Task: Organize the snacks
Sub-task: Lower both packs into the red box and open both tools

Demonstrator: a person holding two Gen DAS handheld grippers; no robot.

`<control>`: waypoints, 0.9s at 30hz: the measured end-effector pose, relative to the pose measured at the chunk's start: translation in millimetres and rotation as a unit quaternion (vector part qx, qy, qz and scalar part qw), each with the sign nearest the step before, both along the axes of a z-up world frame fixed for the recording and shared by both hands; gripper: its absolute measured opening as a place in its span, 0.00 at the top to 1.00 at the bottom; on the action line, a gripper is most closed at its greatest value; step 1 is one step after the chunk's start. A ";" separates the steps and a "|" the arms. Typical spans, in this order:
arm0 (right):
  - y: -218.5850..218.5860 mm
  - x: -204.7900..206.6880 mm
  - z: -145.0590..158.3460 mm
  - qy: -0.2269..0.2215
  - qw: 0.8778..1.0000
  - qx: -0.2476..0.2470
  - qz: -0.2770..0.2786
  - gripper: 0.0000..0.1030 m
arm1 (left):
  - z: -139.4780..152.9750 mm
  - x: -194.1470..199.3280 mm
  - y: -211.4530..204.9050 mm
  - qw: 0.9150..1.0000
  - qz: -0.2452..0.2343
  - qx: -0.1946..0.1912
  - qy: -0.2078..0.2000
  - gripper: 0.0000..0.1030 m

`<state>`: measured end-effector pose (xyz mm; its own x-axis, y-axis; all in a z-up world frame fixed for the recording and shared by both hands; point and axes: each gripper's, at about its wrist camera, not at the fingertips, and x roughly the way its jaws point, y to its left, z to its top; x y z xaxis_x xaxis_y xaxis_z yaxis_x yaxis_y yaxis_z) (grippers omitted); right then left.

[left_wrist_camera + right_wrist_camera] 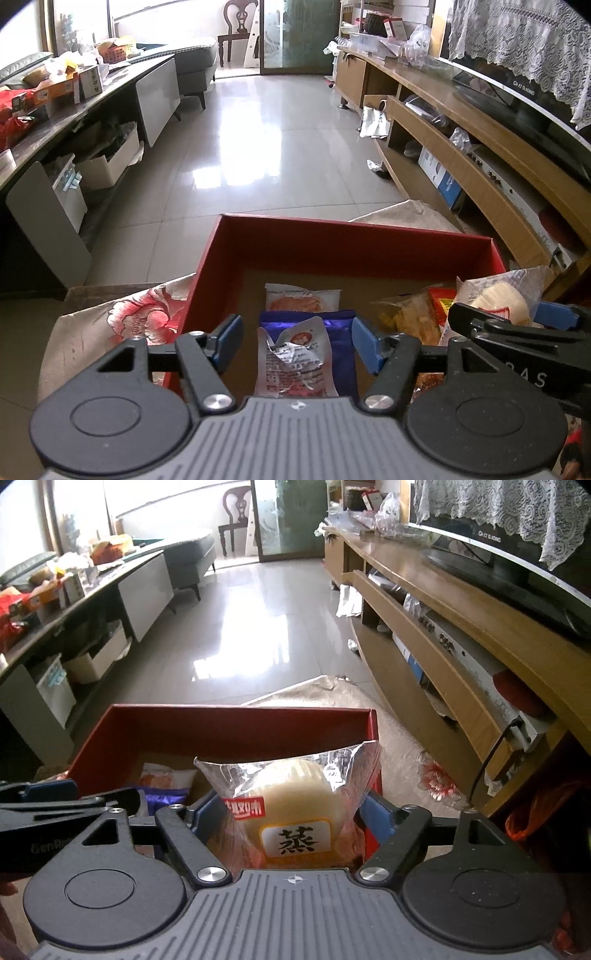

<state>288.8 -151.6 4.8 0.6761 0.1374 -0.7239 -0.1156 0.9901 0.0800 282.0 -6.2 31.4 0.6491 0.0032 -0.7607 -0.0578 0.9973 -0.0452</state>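
The left claw (297, 341) stands spread over a crinkled white sachet (295, 363), pads clear of it; the sachet's long axis runs along the fingers, lying on a blue packet (341, 332) in the red box (343, 240). The right claw (291, 825) is spread too, a wrapped bun (291, 805) between its pads; whether they touch the wrapper cannot be told. The bun's sealed end points at the far wall. Bare box floor lies beyond the packets, to the left.

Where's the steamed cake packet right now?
The steamed cake packet sits between the right gripper jaws at the red box's right end; in the left wrist view it is far right, beside the yellow snack.
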 end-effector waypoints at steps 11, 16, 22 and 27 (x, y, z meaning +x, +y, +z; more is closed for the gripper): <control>0.2 -3.7 8.0 -0.014 1.000 -0.003 -0.004 0.16 | 5.2 -7.7 3.7 1.000 -0.004 -0.007 -0.002 0.33; -3.7 -7.9 12.4 -0.022 1.000 -0.002 -0.011 0.15 | 7.9 -15.9 5.9 1.000 -0.006 -0.012 -0.004 0.33; -7.8 -7.2 14.7 -0.030 0.999 0.003 -0.017 0.15 | 10.5 -19.7 7.9 1.000 -0.008 -0.014 -0.006 0.33; -9.2 -9.9 23.9 -0.052 0.998 0.010 -0.026 0.15 | 10.3 -22.0 9.4 1.000 -0.008 -0.014 -0.005 0.33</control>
<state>278.8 -160.7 28.7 0.7538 0.1136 -0.6473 -0.0731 0.9933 0.0892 260.0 3.2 41.8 0.6560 -0.0286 -0.7542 -0.0418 0.9964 -0.0741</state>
